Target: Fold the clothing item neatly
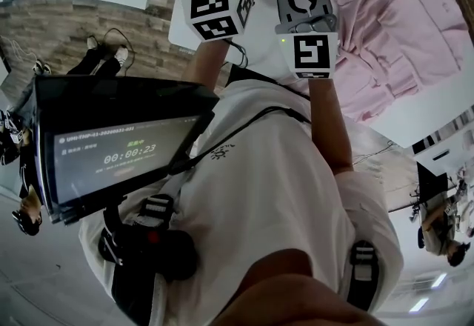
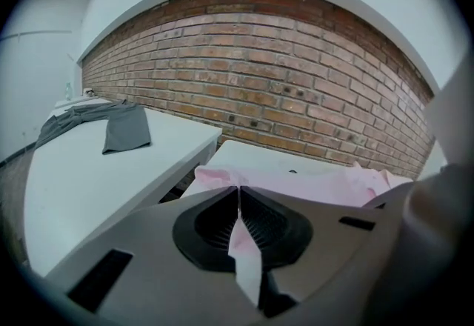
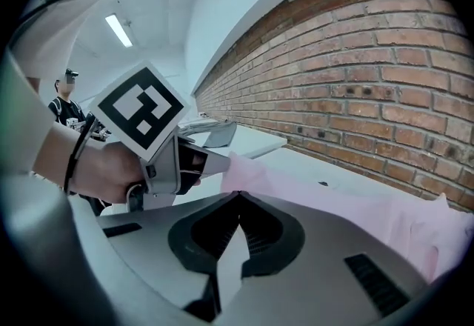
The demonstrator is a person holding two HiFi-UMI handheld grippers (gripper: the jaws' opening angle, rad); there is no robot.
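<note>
Head view looks steeply down over the person's torso [image 1: 274,191]; both gripper views ride close behind their jaws, facing the brick wall [image 2: 281,80], sharing the pink garment [image 3: 355,206]

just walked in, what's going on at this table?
A person holds a gripper in each hand over a pink garment lying on a white table. The left gripper is shut on a pinch of the garment's near edge. The right gripper, close beside it, has its jaws together at the same edge; whether it holds cloth is unclear. The garment lies rumpled, not neatly folded.
</note>
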